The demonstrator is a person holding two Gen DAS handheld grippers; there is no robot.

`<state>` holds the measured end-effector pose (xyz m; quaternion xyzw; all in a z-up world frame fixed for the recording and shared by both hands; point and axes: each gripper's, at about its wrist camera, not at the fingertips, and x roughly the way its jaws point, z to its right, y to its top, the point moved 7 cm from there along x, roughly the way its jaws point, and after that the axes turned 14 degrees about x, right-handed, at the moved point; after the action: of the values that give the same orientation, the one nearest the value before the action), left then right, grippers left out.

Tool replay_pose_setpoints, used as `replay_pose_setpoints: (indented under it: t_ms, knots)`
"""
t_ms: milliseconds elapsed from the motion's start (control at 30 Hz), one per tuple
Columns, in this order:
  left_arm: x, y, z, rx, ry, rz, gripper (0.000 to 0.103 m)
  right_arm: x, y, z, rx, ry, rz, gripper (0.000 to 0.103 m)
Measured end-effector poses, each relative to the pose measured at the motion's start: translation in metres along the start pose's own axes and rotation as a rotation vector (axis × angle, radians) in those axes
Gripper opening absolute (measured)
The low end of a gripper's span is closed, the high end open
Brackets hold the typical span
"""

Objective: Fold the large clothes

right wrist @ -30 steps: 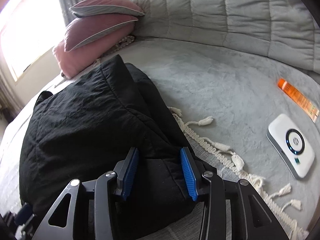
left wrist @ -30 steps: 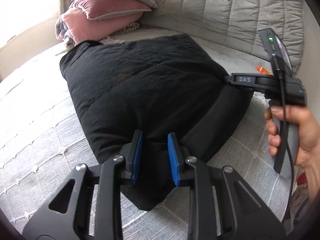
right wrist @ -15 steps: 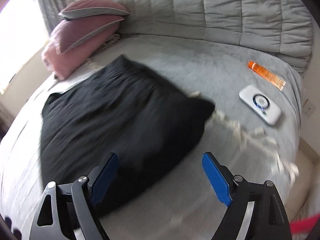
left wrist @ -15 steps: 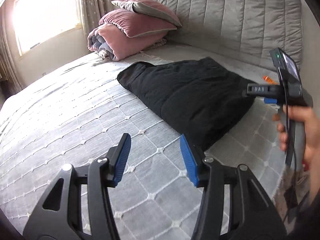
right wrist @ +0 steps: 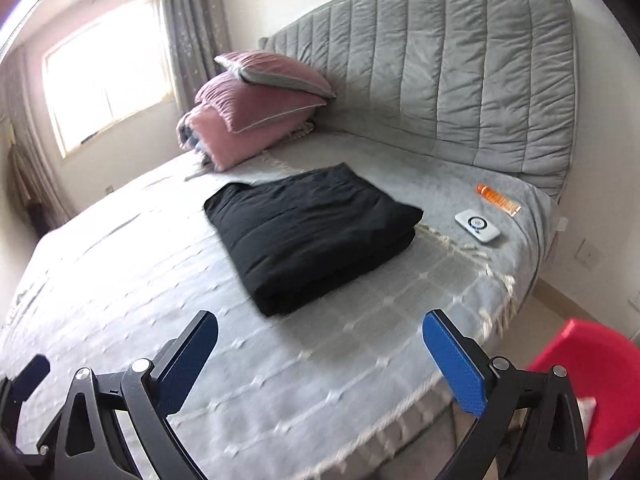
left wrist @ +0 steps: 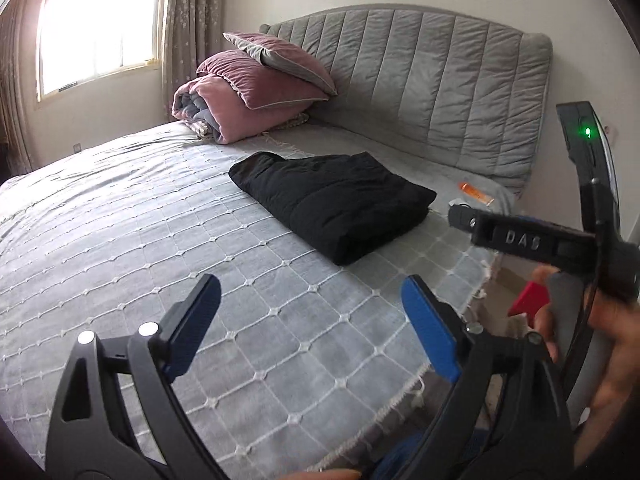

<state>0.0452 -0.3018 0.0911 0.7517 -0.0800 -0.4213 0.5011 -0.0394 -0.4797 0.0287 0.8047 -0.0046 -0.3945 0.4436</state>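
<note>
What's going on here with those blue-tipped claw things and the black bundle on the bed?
A person is folding clothes using a handheld gripper in each hand. The black garment lies folded into a neat rectangle on the grey bedspread, near the headboard end. Neither gripper touches it: the left gripper and the right gripper are both open and held back from it, over the near part of the bed. The fold looks finished.
</note>
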Motion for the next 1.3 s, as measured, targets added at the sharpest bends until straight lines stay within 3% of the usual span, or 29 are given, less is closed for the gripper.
replay_pose_setpoints:
  t_ms: [167, 333, 500, 633, 800, 1067, 1300]
  knots:
    - [-0.039, -0.013, -0.015, 0.02, 0.057, 0.033, 0.102, -0.049, -0.023, -0.019, -0.009, -0.018, 0.052, 0.103]
    - [-0.054, -0.02, -0.026, -0.048, 0.036, 0.045, 0.102, -0.098, -0.041, -0.039, -0.064, -0.016, 0.106, 0.103]
    - [-0.074, -0.014, -0.031, -0.087, 0.04, 0.109, 0.102, -0.138, -0.048, -0.056, -0.124, -0.052, 0.226, 0.103]
    - [-0.067, -0.029, -0.026, -0.075, 0.023, 0.082, 0.102, -0.132, -0.062, -0.058, -0.163, -0.085, 0.241, 0.103]
    - [-0.057, -0.04, -0.035, -0.109, 0.046, 0.066, 0.102, -0.122, -0.084, -0.043, -0.116, -0.093, 0.265, 0.103]
    - [-0.041, -0.049, -0.028, -0.096, 0.049, 0.029, 0.102, -0.105, -0.093, -0.04, -0.116, -0.047, 0.273, 0.103]
    - [-0.028, -0.054, -0.027, -0.105, 0.042, 0.009, 0.102, -0.08, -0.101, -0.039, -0.196, -0.106, 0.266, 0.103]
